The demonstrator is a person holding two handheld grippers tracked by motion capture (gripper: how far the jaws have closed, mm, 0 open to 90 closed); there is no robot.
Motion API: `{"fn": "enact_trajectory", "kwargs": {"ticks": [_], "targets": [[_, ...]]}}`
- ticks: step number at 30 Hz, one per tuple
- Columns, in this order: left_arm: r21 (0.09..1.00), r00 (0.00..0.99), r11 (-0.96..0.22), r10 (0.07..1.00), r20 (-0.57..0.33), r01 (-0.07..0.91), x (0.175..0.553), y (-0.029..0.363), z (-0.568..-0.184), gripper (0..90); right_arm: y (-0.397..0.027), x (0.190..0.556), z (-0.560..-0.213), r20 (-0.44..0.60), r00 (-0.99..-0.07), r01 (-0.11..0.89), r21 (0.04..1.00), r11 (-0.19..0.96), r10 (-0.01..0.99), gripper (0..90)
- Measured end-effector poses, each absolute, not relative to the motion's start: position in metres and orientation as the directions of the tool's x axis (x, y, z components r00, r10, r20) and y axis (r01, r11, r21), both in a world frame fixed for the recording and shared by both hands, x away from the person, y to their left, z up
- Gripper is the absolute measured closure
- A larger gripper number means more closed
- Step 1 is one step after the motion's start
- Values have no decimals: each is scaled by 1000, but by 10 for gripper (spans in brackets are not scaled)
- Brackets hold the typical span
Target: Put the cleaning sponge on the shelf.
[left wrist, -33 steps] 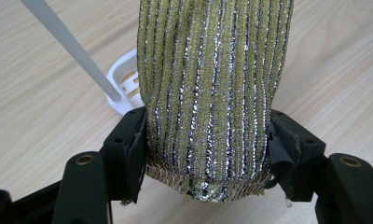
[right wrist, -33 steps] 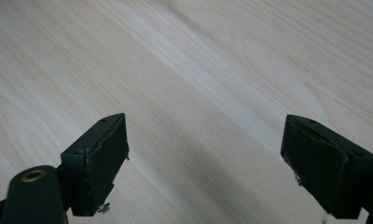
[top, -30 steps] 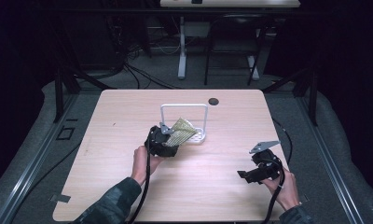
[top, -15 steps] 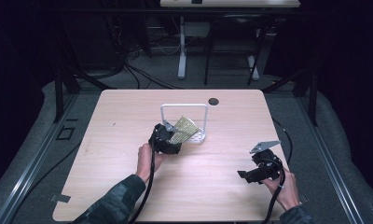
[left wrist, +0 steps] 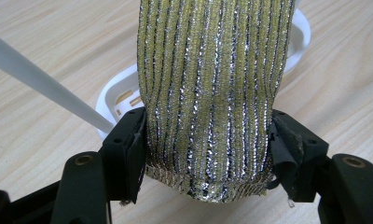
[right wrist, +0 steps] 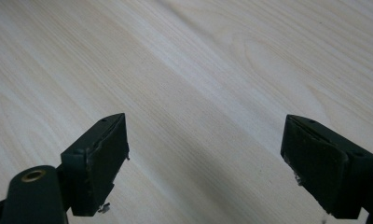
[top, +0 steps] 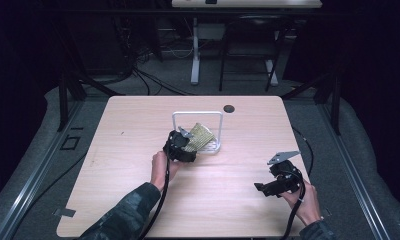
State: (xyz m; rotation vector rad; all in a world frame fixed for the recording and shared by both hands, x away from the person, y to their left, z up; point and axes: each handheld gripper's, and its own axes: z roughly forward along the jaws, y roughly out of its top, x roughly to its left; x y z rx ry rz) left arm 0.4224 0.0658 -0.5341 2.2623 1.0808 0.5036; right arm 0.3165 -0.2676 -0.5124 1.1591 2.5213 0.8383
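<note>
Left gripper [left wrist: 208, 154] is clamped on a ribbed cloth [left wrist: 208, 88] of yellow and silver glittery thread, one black jaw pressing each side of it near its lower end. In the left gripper view the cloth's long axis runs straight away from the camera, its ribs lying along that line, and its far part goes over a white plastic rack [left wrist: 112, 95] with a slanting white bar. No brand, label or writing can be read on the cloth, the rack or either gripper.

From the high view the left gripper [top: 180, 146] sits near the middle of the wooden worktop [top: 128, 125], and the cloth [top: 200, 136] stretches from it up and to the right, into the white rack [top: 215, 145] under its square frame. A small dark round spot [top: 229, 108] lies on the worktop behind the rack.

Right gripper [top: 262, 188] is held low over the near right part of the worktop, well apart from the rack. In its own view the right gripper [right wrist: 205, 158] has its jaws spread wide with nothing between them but bare wood.
</note>
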Motion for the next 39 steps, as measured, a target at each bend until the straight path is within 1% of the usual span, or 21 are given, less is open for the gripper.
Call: {"fn": "enact_trajectory", "kwargs": {"ticks": [6,15,26,33,39], "targets": [[638,592,-508,800,99,579,426,61,-538,351,-267,317,-513,17,-653,617,591,519,757,144],[642,575,-488,813,89,591,434,49,-541,348,-267,316,-513,18,-655,615,593,519,755,144],[616,559,-493,823,101,614,443,41,-549,332,-266,317,-513,21,-659,615,590,522,752,144],[604,549,-494,829,110,625,446,39,-554,282,-266,316,-513,21,-661,616,587,526,750,144],[605,538,-496,833,128,623,447,39,-554,189,-265,316,-512,23,-659,617,587,524,751,144]]}}
